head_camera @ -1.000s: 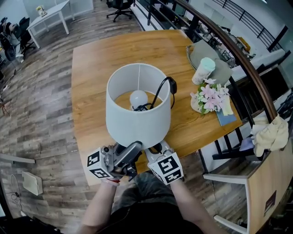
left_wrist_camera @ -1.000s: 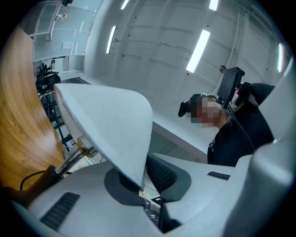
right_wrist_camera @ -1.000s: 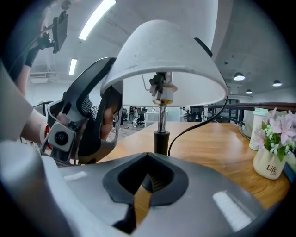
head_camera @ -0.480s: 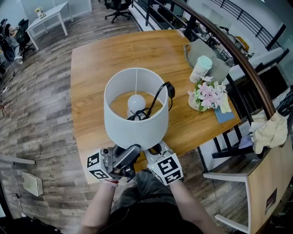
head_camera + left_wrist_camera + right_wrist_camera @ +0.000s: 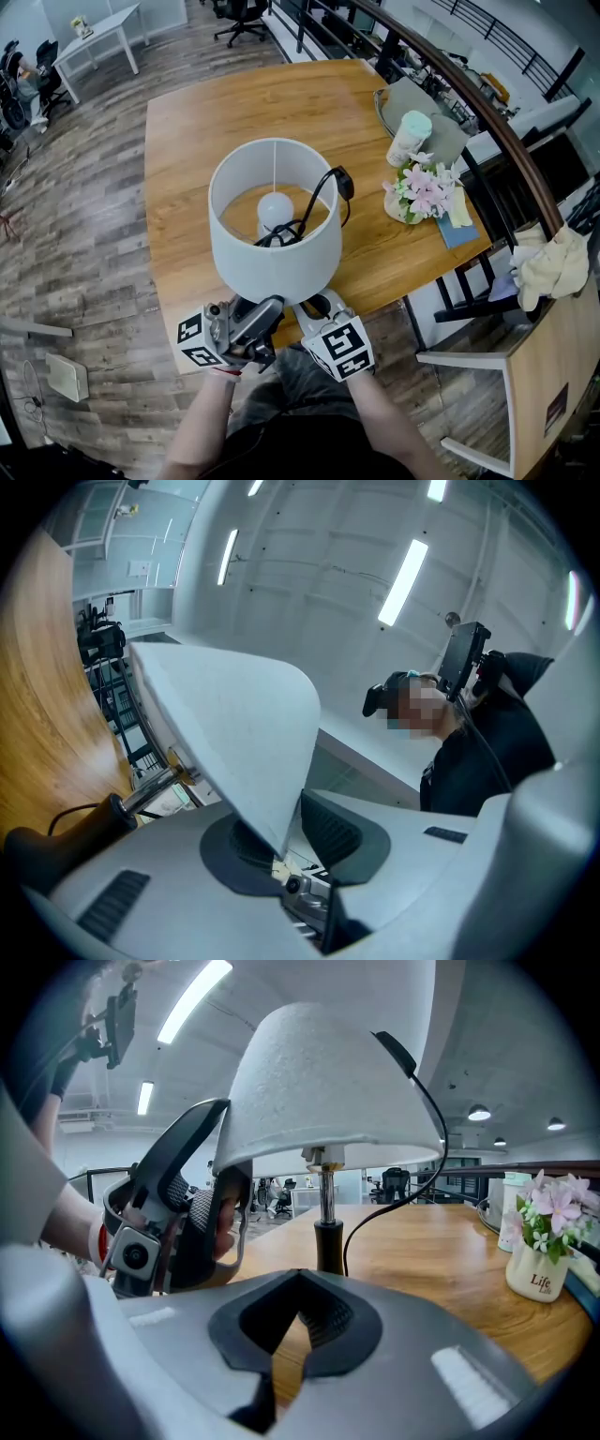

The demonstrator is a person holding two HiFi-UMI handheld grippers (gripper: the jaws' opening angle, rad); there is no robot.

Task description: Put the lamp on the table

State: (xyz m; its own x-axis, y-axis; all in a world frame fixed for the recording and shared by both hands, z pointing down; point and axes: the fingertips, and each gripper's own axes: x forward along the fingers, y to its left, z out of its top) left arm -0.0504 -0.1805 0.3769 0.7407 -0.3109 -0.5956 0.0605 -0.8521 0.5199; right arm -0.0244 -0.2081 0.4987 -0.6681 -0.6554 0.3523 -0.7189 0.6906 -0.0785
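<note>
lamp (image 5: 272, 244): upright over the near part of the table (image 5: 216, 112), base hidden | left hand-held gripper (image 5: 281, 841): clamped on the lamp's shade rim | right hand-held gripper (image 5: 298, 1321): closed, empty, near the stem

Seen from your head, the lampshade (image 5: 272, 258) covers its own stem (image 5: 326, 1232) and foot, and the tips of your left gripper (image 5: 270, 309) and right gripper (image 5: 316, 307). In the right gripper view, that gripper's body cuts the stem off low down — whether the foot rests on the table (image 5: 441, 1241) cannot be told.
</note>
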